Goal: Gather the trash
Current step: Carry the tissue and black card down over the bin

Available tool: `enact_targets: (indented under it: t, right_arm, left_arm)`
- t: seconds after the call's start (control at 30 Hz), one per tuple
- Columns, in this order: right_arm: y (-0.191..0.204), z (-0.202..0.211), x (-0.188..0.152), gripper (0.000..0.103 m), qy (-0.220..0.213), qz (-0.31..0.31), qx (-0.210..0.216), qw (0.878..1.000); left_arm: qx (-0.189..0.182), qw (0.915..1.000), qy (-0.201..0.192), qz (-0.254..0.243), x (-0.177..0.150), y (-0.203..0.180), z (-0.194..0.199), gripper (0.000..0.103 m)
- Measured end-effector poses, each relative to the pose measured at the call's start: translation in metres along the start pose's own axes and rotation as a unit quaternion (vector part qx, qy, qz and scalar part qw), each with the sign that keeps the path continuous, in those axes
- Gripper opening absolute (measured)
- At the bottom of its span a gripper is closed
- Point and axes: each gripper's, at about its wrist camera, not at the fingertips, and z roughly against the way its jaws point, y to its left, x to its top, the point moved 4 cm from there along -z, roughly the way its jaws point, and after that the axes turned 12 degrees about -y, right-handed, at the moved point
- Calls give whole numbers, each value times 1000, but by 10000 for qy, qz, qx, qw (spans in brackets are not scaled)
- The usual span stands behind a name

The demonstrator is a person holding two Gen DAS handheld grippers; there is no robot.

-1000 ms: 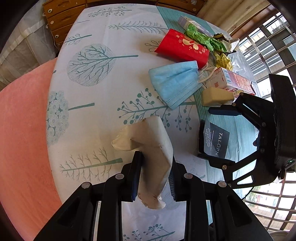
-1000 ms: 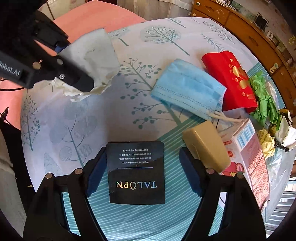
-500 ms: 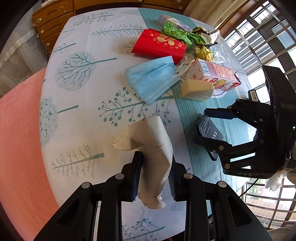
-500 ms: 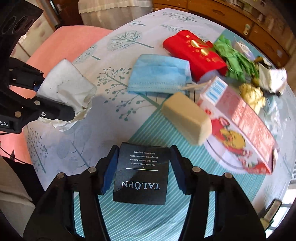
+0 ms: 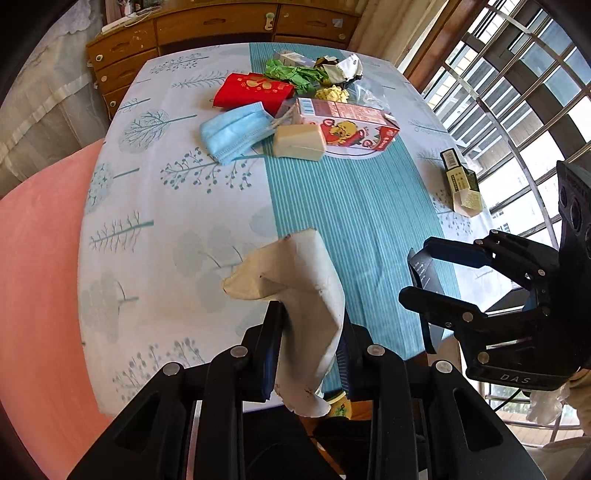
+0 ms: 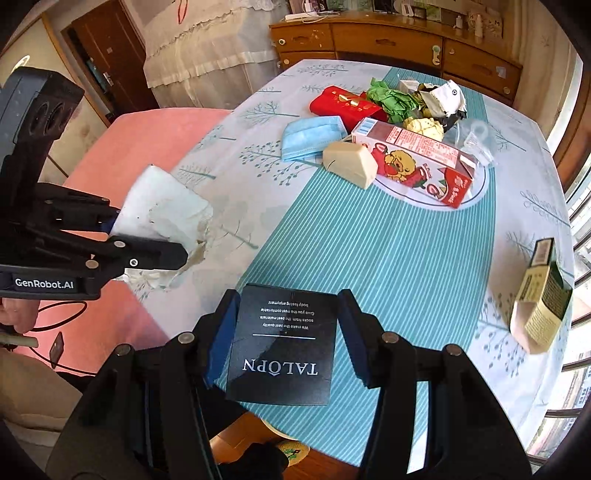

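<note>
My left gripper (image 5: 308,343) is shut on a crumpled beige tissue (image 5: 299,291), held above the near edge of the table; the same tissue (image 6: 166,218) shows at the left of the right wrist view. My right gripper (image 6: 286,332) is shut on a black card printed TALOPN (image 6: 282,343), lifted off the cloth; that card (image 5: 423,273) shows edge-on in the left wrist view. More trash lies far on the table: a blue face mask (image 5: 232,133), a red envelope (image 5: 255,90), a beige block (image 5: 299,142), a red milk carton (image 5: 343,122) and green paper (image 5: 299,75).
The round table (image 5: 177,206) wears a tree-print cloth with a teal striped runner. A small open green-and-cream box (image 6: 541,295) stands near the right edge. A pink surface (image 5: 40,258) lies left of the table, a wooden dresser (image 5: 207,27) behind it, window bars on the right.
Both grippers pulled back and up from the table. The right gripper's jaws closed onto the black card and lifted it off the cloth. The tissue stays in the left gripper.
</note>
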Motion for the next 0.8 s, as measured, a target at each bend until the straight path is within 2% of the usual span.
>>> enact_targets:
  t: [0.2, 0.47, 0.6, 0.8]
  right_arm:
    - [16, 62, -58, 51, -177, 38, 151, 9997]
    - [41, 109, -123, 51, -90, -134, 255, 9995]
    - [44, 111, -151, 51, -83, -473, 151, 9987]
    - [40, 82, -195, 52, -24, -1075, -214, 9940]
  left_arm:
    - [84, 9999, -72, 108, -69, -56, 27, 26]
    - [184, 9995, 202, 187, -144, -99, 46, 26]
    - [178, 9992, 333, 159, -167, -102, 43, 26]
    - [120, 9982, 570, 147, -197, -96, 6, 26]
